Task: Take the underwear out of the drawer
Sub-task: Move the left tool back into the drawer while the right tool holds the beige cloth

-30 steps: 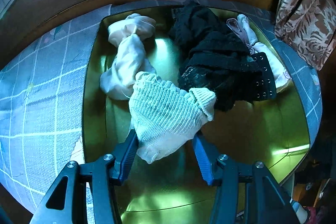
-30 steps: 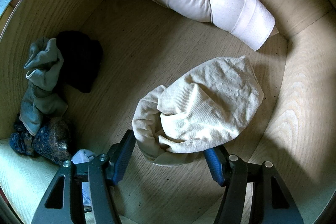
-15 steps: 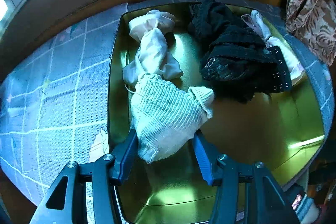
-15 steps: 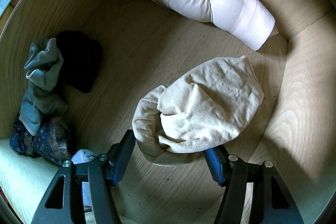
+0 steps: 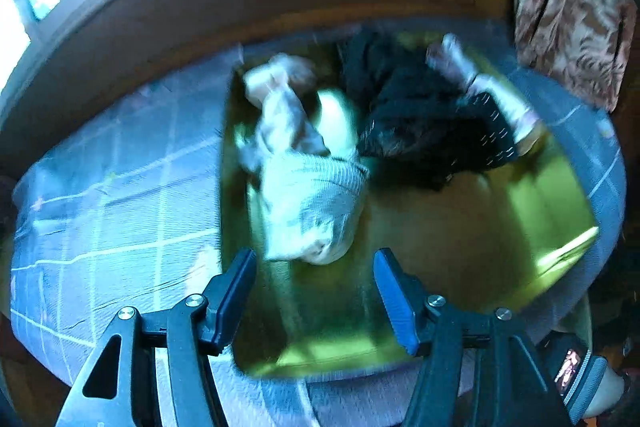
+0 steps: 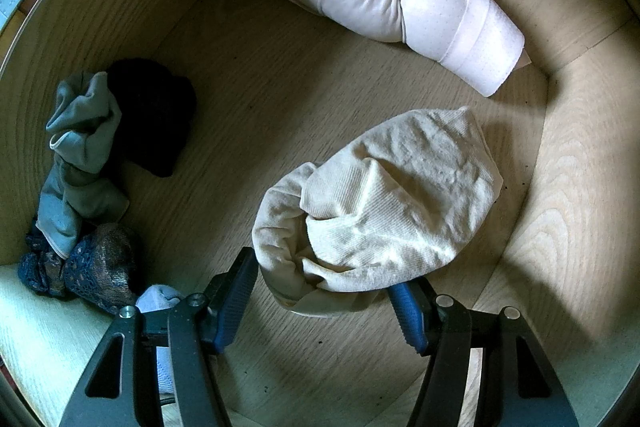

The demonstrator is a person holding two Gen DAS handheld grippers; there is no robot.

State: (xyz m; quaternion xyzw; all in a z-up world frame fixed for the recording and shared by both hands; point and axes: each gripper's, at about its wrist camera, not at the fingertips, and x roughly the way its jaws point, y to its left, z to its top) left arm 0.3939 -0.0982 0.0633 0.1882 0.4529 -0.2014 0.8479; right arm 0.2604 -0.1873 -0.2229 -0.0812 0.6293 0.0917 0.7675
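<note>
In the left wrist view a white ribbed underwear [image 5: 312,211] lies on the gold tray [image 5: 480,247], just ahead of my left gripper [image 5: 314,263]. Its jaws are opening and the pads stand clear of the cloth. The picture is blurred. In the right wrist view my right gripper [image 6: 324,287] points down into the wooden drawer [image 6: 240,87]. It is shut on the near end of a cream ribbed underwear [image 6: 384,203], which rests on the drawer floor.
On the tray lie a black lace piece [image 5: 420,119] and a pale garment [image 5: 280,107]. A checked grey-blue sheet [image 5: 120,187] lies under the tray. The drawer holds a rolled pink garment [image 6: 400,3], a grey-green one [image 6: 80,147], a black one [image 6: 156,115] and blue lace [image 6: 92,267].
My left gripper has let go of the white ribbed underwear, which has dropped onto the tray, and has pulled back and up. The right gripper and the cream underwear have not moved.
</note>
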